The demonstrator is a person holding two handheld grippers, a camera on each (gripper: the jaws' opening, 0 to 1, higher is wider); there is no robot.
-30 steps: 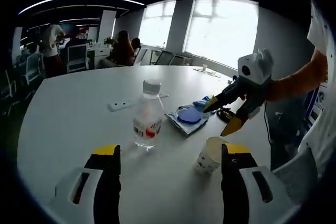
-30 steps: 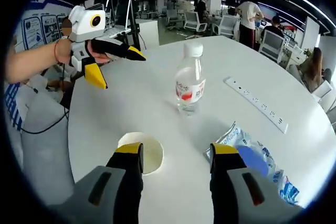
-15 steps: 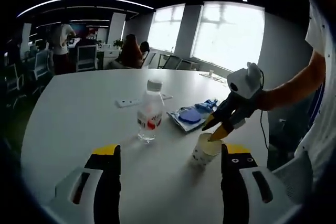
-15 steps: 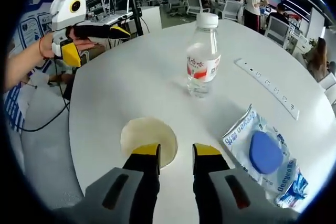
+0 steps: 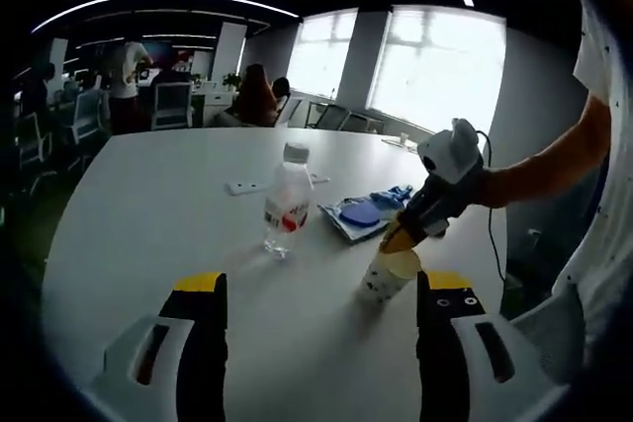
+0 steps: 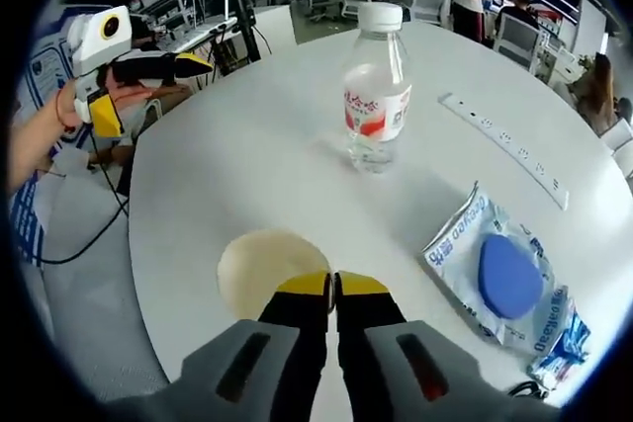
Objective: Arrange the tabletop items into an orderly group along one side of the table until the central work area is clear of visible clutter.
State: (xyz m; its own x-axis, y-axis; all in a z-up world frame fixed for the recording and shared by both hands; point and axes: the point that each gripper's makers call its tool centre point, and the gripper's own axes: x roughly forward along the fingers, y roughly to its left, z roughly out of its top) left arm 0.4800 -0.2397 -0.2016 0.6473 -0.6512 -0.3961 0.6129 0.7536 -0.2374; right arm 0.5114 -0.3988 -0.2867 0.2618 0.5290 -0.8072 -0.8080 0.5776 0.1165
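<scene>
Cup (image 6: 269,269) rim pinched by right claw (image 6: 332,284): in the right gripper view the two yellow tips are nearly together at 6 o'clock, right on the near edge of the paper cup's open mouth; the left gripper view shows the same claw (image 5: 398,239) at 3 o'clock, tips down on the cup (image 5: 388,277) rim. Whether wall is truly between the tips or they merely rest on it cannot be told for certain; judged a thin-wall grip.

Left claw (image 5: 320,289) wide open, holding nothing, hovering over bare worktop (image 5: 158,214) at 6 o'clock of its own view.

Other items, right gripper view: water bottle (image 6: 377,91) upright at 12 o'clock, well apart from cup; blue pouch (image 6: 504,279) flat at 3 o'clock; white power strip (image 6: 502,147) at 2 o'clock beyond it; a dark cable end (image 6: 527,391) near 4 o'clock at the worktop edge.

Risks, as judged:
- Light paper cup held by one rim point may fold or crush under squeeze, then slip free.
- One-sided grip invites tipping when lifted or dragged; contents, if any, not visible.
- Cup sits close to worktop edge; a slip could send it off.
- A sweep toward the pouch could shove it into the cable.
</scene>
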